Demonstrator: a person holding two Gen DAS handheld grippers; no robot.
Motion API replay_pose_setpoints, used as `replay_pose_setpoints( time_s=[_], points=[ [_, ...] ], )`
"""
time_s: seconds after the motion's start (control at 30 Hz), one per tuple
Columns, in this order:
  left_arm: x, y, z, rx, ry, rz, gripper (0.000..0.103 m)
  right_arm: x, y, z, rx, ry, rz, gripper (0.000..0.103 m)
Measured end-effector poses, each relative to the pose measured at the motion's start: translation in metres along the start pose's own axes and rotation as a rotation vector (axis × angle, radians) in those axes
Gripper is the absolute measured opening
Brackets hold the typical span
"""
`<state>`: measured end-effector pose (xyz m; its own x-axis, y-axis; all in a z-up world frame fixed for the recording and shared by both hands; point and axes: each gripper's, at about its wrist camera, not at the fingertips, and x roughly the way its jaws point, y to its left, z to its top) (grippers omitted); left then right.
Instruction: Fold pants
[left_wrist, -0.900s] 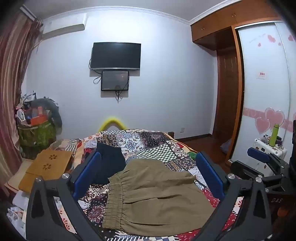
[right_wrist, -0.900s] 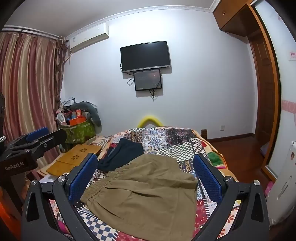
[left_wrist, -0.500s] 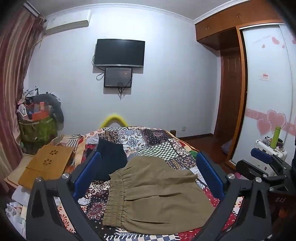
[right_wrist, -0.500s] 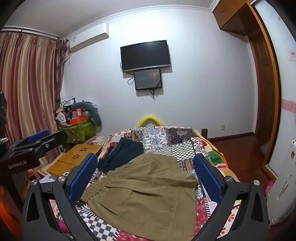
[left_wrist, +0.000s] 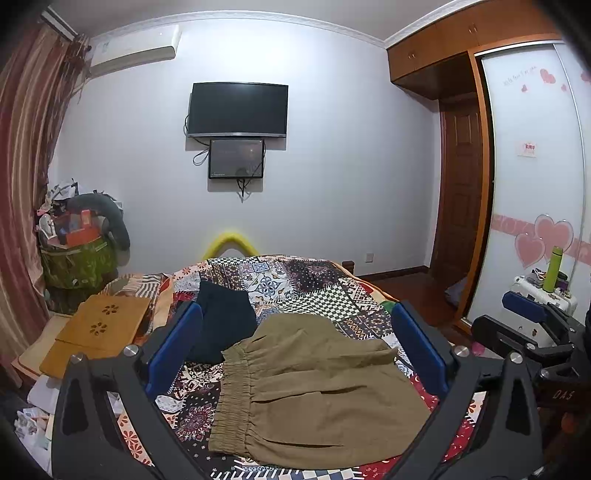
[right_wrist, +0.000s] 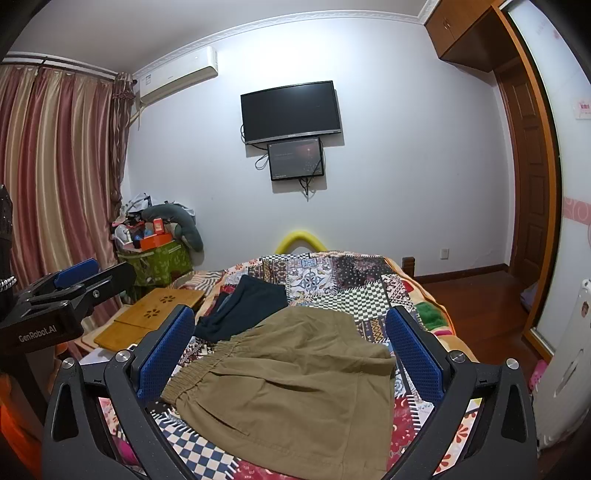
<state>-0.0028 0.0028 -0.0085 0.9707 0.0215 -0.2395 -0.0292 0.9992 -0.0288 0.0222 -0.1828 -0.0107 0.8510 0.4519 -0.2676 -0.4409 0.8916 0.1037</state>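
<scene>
Hovering wide open and empty, both the left gripper (left_wrist: 297, 354) and right gripper (right_wrist: 290, 350) risk snagging the dark garment (left_wrist: 221, 325) touching the khaki pants (left_wrist: 314, 391) at 11 o'clock

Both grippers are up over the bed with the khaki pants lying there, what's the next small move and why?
Probably lower both grippers toward the khaki pants. The left gripper and right gripper are both wide open with nothing between the pads, hovering clear of the cloth. The pants lie folded over on the patchwork quilt, elastic waistband to the left, so nothing is gripped yet.
</scene>
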Motion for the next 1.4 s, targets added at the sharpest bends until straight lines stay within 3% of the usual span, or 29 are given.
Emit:
replay_pose_setpoints(
  time_s=[1.4],
  points=[
    [0.0030, 0.0029, 0.0001, -0.005, -0.002, 0.024, 0.103, 0.0020, 0.0011, -0.0007, 0.000, -0.001, -0.001, 0.103]
  ],
)
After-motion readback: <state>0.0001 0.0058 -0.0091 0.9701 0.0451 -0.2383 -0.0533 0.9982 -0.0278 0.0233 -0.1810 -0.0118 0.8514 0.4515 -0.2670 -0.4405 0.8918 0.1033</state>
